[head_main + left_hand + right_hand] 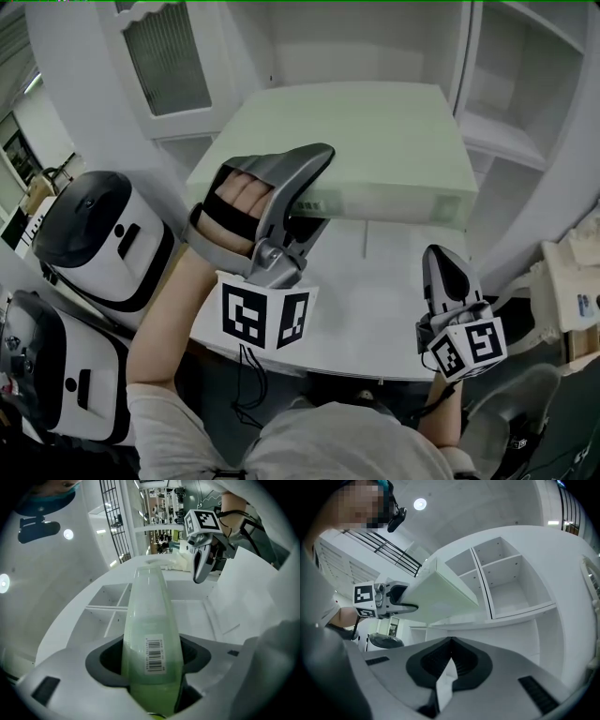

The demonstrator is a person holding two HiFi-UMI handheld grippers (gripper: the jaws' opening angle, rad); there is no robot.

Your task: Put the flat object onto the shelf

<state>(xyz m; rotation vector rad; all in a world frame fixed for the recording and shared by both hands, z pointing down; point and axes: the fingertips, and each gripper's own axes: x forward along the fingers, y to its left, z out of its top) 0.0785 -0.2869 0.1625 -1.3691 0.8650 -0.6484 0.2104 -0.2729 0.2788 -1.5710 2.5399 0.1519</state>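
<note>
The flat object is a pale green, box-like slab (pixel 375 141) held level above the white table (pixel 375 314). My left gripper (pixel 314 192) is shut on its near left edge, one jaw above and one below. In the left gripper view the slab (pixel 147 606) runs away from the jaws (pixel 150 665) edge-on, a barcode label on it. My right gripper (pixel 442 262) hangs to the right, below the slab and apart from it, jaws shut to a point with nothing held. The right gripper view shows the slab (pixel 436 597) in front of the white shelf compartments (pixel 511 583).
White shelving (pixel 511 150) rises at the right and behind the slab. A cabinet door with ribbed glass (pixel 169 56) stands at the back left. Two white and black machines (pixel 98 234) (pixel 56 380) sit close on the left.
</note>
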